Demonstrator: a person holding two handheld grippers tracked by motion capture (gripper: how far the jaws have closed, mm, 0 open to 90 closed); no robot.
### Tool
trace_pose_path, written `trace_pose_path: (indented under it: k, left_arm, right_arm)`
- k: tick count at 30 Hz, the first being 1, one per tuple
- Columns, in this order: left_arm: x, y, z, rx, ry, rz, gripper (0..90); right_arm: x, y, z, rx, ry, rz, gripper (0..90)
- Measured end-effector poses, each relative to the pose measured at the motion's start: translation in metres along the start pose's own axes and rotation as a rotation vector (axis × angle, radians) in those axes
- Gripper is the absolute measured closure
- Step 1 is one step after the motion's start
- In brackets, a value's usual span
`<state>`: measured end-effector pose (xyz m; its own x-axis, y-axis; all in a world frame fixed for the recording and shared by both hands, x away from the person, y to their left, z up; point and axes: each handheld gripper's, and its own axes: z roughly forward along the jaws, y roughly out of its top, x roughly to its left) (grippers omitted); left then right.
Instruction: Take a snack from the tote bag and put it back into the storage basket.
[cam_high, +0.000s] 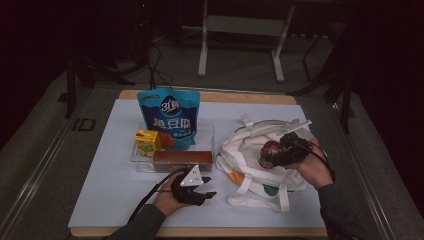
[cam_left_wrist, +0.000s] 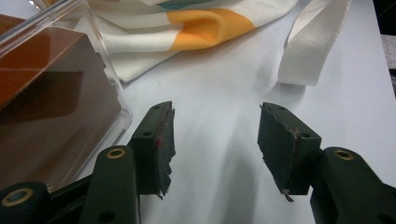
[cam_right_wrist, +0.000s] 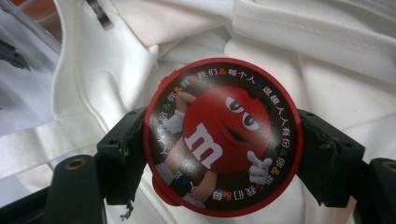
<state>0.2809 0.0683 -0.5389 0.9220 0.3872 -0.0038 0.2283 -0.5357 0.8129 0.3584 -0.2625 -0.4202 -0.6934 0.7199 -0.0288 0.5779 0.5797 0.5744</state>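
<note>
While the right gripper (cam_right_wrist: 223, 154) clamps the round red candy tin (cam_right_wrist: 223, 136) above the white canvas tote bag (cam_high: 250, 172), the left gripper (cam_left_wrist: 215, 144) rests with its 2 jaws apart, empty, on the white table sheet (cam_left_wrist: 219, 93).

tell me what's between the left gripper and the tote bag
Nothing: in the left gripper view, bare white table runs from the open left gripper to the tote bag and its strap.

White "m" on red candy tin lid (cam_right_wrist: 222, 136), "3" on blue pouch (cam_high: 169, 116)
</note>
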Motion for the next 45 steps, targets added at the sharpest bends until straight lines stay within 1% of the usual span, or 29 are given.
trace_pose_path:
  k: [5,8,12,16,29,30,32,45]
  left_arm:
    - [0.0,0.0,0.0,0.0,0.001,0.002,46.1]
    - [0.0,0.0,0.0,-0.001,0.0,0.001,46.1]
    - [0.0,0.0,0.0,-0.001,0.0,0.002,46.1]
    - [0.0,0.0,0.0,0.0,0.001,0.004,46.1]
    - [0.0,0.0,0.0,-0.001,0.001,0.005,46.1]
    - [0.0,0.0,0.0,-0.001,0.001,0.004,46.1]
    - [0.0,0.0,0.0,0.0,0.0,0.005,46.1]
    - [0.0,0.0,0.0,0.0,0.0,0.004,46.1]
  right_arm:
    - [0.004,0.005,-0.003,0.001,0.01,-0.005,25.6]
    - [0.006,0.008,-0.004,-0.009,0.016,-0.015,25.6]
    - [0.01,0.011,-0.006,-0.014,0.025,-0.016,25.6]
    - [0.014,0.013,-0.007,-0.014,0.03,-0.035,25.6]
    - [0.024,0.023,-0.012,-0.029,0.057,-0.06,25.6]
    - [0.024,0.024,-0.012,-0.033,0.059,-0.069,25.6]
    - [0.026,0.025,-0.012,-0.033,0.065,-0.064,25.6]
    - [0.035,0.035,-0.014,-0.045,0.091,-0.091,25.6]
